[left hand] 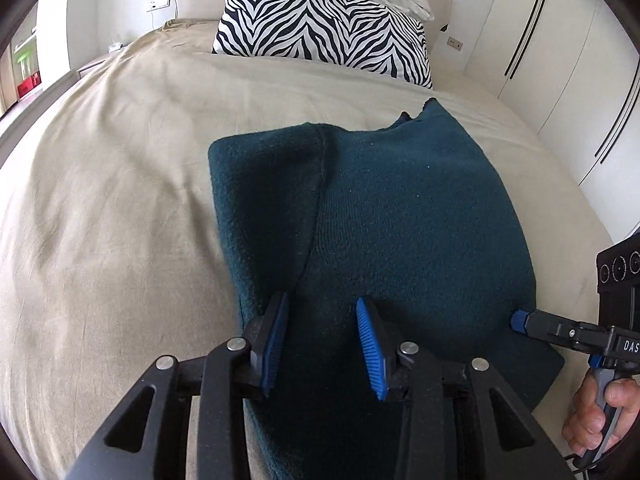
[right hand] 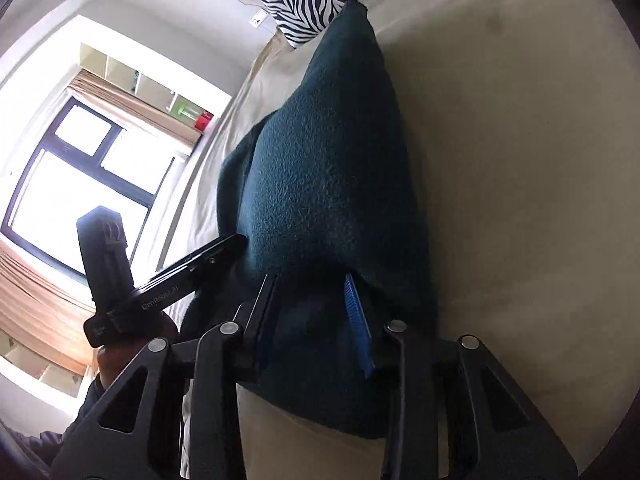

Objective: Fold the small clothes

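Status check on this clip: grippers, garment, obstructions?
Left gripper open over the dark green garment. Right gripper open at its edge. Garment lying on bed. Nothing in the way.

A bed under a beige sheet [left hand: 120,184] carries a dark teal knit garment [left hand: 400,216] just ahead of the tool, and a zebra-striped pillow [left hand: 324,24] farther beyond it.

Teal garment [left hand: 400,216], beige bedsheet [left hand: 120,200], zebra-striped black-and-white pillow [left hand: 320,24]
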The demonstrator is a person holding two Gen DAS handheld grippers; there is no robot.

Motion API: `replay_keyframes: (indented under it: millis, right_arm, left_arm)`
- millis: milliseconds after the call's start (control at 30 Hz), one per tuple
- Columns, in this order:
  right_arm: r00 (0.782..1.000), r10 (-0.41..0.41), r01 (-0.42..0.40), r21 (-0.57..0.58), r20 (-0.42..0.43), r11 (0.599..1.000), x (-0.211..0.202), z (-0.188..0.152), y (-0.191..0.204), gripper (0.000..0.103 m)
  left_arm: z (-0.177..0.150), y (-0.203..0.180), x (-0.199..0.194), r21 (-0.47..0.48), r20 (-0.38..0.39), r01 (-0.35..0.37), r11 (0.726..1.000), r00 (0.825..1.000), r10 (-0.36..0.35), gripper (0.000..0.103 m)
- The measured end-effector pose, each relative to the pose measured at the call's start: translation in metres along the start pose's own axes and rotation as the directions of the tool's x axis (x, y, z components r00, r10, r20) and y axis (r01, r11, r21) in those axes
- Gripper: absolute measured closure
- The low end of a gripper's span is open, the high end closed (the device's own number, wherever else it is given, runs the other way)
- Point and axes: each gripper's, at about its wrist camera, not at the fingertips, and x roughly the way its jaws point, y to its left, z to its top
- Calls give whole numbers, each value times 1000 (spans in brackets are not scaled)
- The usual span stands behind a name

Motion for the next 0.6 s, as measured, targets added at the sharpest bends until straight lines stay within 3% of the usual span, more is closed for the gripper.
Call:
replay_keyframes:
  millis: [67,167,300,367,400,500,533,600]
  right_arm:
    - [999,37,-38,62,16,997,-11,2,-10,76]
    - [1000,-9,8,47,15,999,-30,5,-2,72]
    - [998,23,-26,34,65,999,-44,40,23,72]
    - [996,48,-50,27,74,998,-36,65,36,69]
    - [995,73,-75,29,66,997,-26,81,39,57]
    - [995,81,-87,83,66,993,4,122,38,55]
    - [996,68,-73,99,50,992,17,134,34,55]
    - [998,-62,60,93,19,994,50,145,20,59]
  left_arm:
    - [-3,6,0,-10,10,30,1000,1000,-30,64]
    - [-6,6,-2,-13,25,43,999,999,-43,64]
    - [-7,3,0,-8,38,35,999,999,-35,64]
    - [-7,4,0,-12,36,42,999,998,-41,64]
    - [-7,4,1,-14,34,49,999,998,-48,64]
    - [-5,9,2,-26,27,74,997,997,-74,65]
    - [-5,10,2,-29,27,83,996,996,-82,65]
    - [-4,12,5,-36,21,100,994,995,-99,65]
